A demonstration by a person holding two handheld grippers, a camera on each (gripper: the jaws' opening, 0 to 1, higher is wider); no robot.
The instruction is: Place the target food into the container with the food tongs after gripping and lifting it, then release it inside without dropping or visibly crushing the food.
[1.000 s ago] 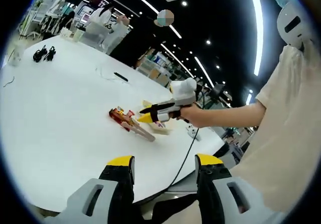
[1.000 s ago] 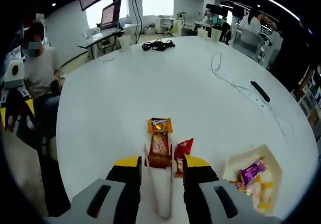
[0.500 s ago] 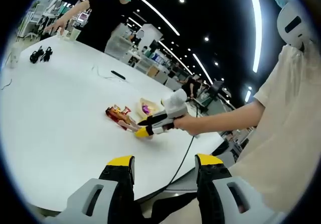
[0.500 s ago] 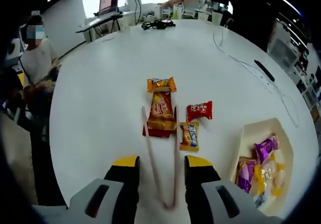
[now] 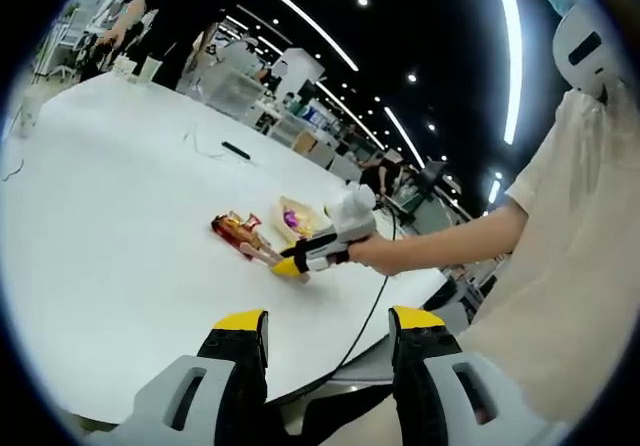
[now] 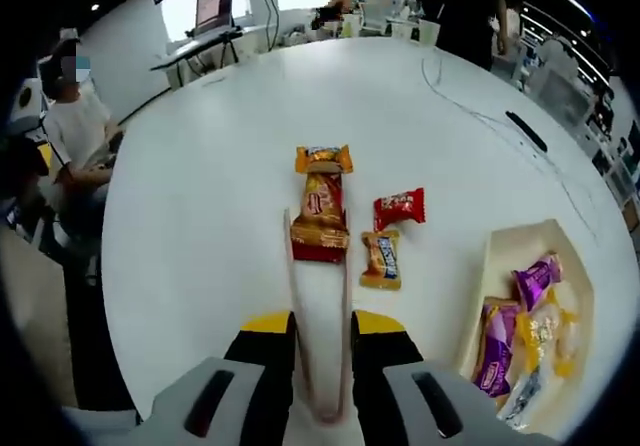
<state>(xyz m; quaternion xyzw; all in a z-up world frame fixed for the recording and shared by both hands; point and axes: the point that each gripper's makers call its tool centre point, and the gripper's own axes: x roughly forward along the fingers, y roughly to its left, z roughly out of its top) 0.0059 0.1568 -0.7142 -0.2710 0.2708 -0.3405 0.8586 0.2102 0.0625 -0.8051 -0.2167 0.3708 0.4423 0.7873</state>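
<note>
Right tongs were clamped on the food tongs, whose tips sat at the near end of the orange-red snack packet, one each side. The packet lay on the white surface, well apart from the cream container holding purple-wrapped sweets. A red packet and an orange-blue packet lay just beside it. Left tongs were apart and empty, off the surface edge. Open office, ceiling strip lights, seated person. Versus half a second earlier, the right tongs' jaws and the food tongs' arms had narrowed.
</note>
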